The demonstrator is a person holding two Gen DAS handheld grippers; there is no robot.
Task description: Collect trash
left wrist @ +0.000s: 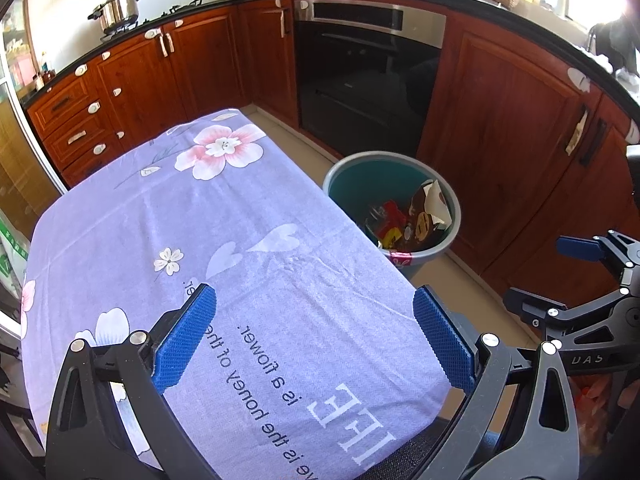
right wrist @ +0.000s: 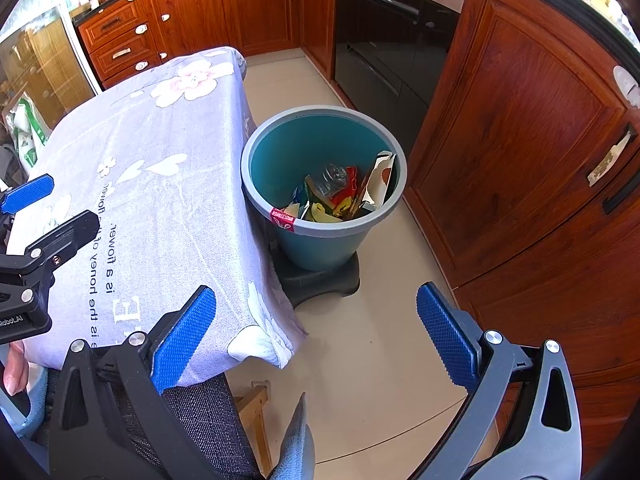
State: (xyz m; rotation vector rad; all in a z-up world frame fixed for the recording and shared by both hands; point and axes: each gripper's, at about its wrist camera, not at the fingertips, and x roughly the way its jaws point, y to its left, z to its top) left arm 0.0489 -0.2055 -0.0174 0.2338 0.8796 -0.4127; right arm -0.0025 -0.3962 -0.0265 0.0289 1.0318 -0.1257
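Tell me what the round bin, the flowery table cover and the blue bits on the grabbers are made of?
The bin looks like smooth teal plastic: even colour, moulded grey rim, slight sheen. The table cover looks like woven cloth, soft and matte, with creases and printed flowers. The blue pads seem rubbery or plastic, with a fine bumpy grid, probably for grip, though I can't tell which.

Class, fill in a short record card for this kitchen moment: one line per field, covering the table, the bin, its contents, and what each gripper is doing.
Table: covered by a lilac flowered cloth with printed words; no trash seen on it
Bin: teal bucket on the floor beside the table, standing on a dark base
Bin contents: crumpled wrappers, red, yellow and white
Left gripper: open, holding nothing, above the cloth
Right gripper: open, holding nothing, over the table's corner and the floor
Behind: wooden cabinets and a built-in oven
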